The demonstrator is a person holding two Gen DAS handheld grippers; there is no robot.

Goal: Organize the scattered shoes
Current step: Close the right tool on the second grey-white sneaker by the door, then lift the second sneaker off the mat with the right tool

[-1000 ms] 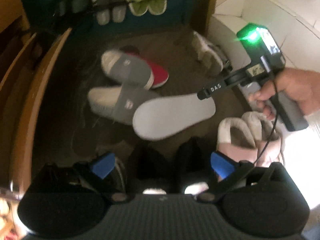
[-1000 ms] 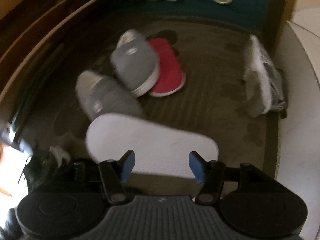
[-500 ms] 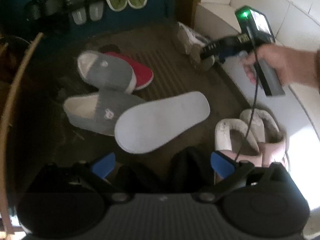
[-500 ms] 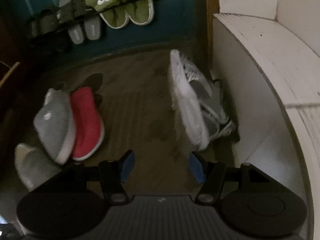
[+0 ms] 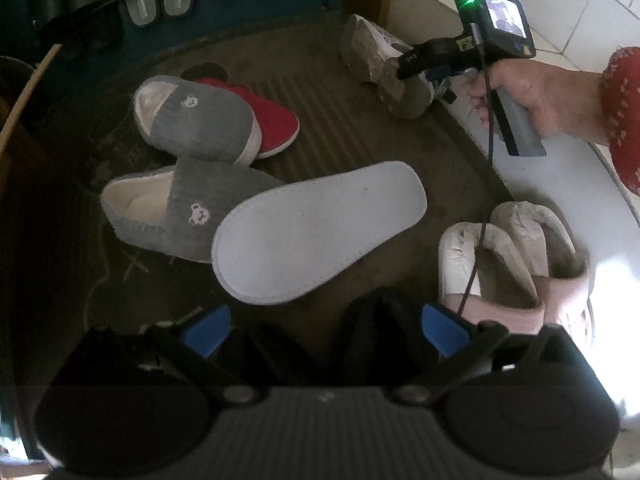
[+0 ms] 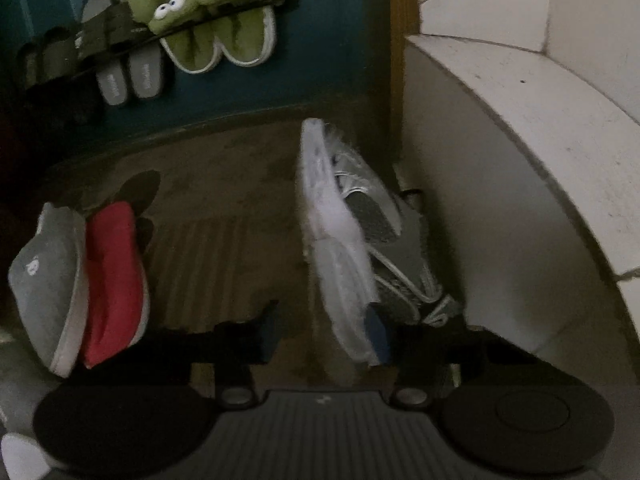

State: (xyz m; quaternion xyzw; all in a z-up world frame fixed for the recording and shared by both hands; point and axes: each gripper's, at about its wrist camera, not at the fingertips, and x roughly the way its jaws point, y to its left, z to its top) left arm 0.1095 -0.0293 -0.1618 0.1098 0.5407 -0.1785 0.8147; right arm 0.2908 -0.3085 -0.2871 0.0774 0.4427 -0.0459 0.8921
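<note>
Right gripper (image 6: 324, 334) swung from white flat slipper sole (image 5: 316, 232) to grey-white mesh sneaker (image 6: 352, 248), jaws closing around heel. Sneaker on its side, long axis toward blue wall (image 6: 320, 60), against white tiled step (image 6: 520, 140). Heel blurred, partly hidden. Bare brown mat (image 6: 224, 216) left of sneaker. Left gripper (image 5: 322, 324) spread wide, holding nothing.

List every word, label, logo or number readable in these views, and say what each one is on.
No text can be read for certain.
Grey sandals on the wall rack: white print on the insoles, too blurred.
Right tool: white lettering on its arm and a small label, too small.
Grey slippers: a white bear emblem, no words.
</note>
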